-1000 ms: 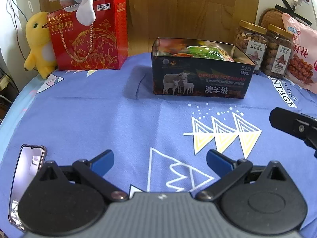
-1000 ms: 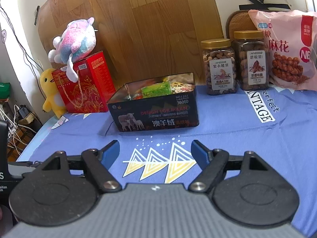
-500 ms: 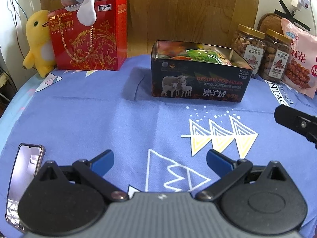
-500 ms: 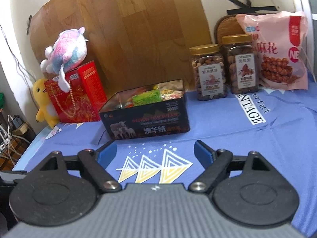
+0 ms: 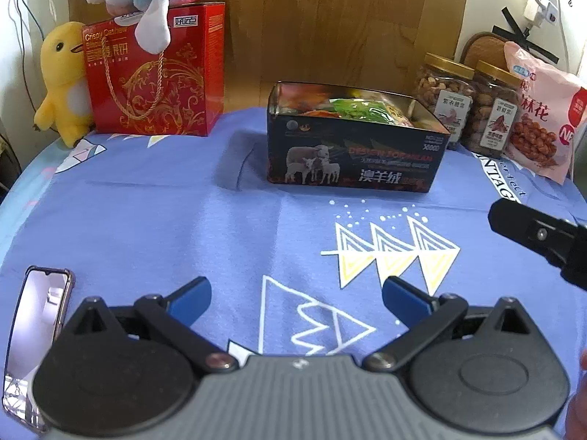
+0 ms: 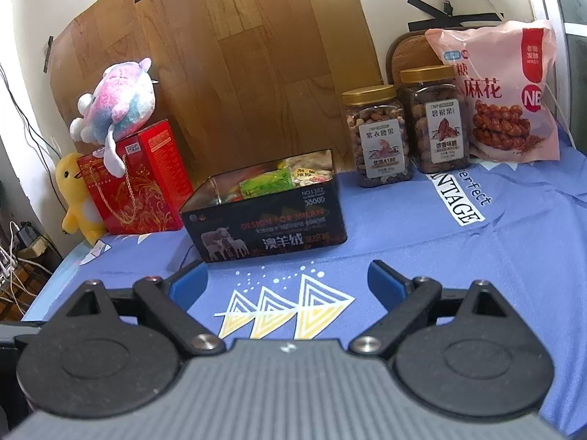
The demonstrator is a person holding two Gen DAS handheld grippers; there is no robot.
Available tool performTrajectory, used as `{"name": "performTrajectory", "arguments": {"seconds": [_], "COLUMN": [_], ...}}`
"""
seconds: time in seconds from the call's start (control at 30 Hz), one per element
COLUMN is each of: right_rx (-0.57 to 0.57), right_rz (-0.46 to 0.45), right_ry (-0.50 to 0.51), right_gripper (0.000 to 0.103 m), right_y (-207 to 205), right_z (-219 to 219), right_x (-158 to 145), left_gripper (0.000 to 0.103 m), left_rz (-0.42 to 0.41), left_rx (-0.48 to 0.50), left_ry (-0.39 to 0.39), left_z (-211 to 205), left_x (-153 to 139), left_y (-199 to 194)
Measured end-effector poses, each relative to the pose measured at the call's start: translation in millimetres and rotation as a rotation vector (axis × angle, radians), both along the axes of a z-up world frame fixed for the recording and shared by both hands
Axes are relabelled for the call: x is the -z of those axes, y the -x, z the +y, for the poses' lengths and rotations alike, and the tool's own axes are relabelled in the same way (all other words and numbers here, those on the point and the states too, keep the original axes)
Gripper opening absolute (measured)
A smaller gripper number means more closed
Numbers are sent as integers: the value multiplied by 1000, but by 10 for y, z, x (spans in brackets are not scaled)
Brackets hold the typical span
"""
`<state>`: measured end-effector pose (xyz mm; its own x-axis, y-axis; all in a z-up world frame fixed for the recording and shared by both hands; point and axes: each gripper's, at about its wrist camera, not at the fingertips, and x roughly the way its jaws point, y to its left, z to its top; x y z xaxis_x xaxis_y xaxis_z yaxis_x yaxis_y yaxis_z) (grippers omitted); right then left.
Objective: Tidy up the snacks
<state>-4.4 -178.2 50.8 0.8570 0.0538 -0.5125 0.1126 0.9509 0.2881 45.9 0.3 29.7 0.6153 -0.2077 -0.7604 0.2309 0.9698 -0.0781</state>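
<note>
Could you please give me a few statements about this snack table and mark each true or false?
1. Both the left gripper and the right gripper are open and hold nothing. True.
2. The tin is closed with a lid. False: it is open, with snack packets showing inside.
3. A plush toy sits on the red box. True.
4. The two jars stand left of the tin. False: they stand to its right, beside the pink bag.
5. A phone lies on the cloth. True.

An open black tin (image 6: 271, 220) printed with sheep sits mid-counter, filled with snack packets (image 6: 266, 185). Behind to its right, two gold-lidded nut jars (image 6: 379, 135) stand upright side by side beside a pink bag (image 6: 502, 91).
</note>
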Motion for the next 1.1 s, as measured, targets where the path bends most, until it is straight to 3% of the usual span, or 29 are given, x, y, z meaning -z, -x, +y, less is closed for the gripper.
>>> {"name": "performTrajectory", "arguments": {"seconds": [0.63, 0.97, 1.1], "right_rx": [-42, -53, -51], "right_rz": [-8, 18, 11], "right_ry": [51, 29, 38], "right_gripper": [94, 79, 78], "right_y": [13, -3, 14], "right_z": [115, 136, 140], "right_x": [-76, -59, -70], "left_gripper": [103, 103, 103], "left_rz": [6, 9, -6], "left_rx": [13, 4, 4], "left_ry": [35, 50, 42], "left_z": [60, 108, 86], "left_x": [18, 27, 1], "left_y": [12, -4, 13]}}
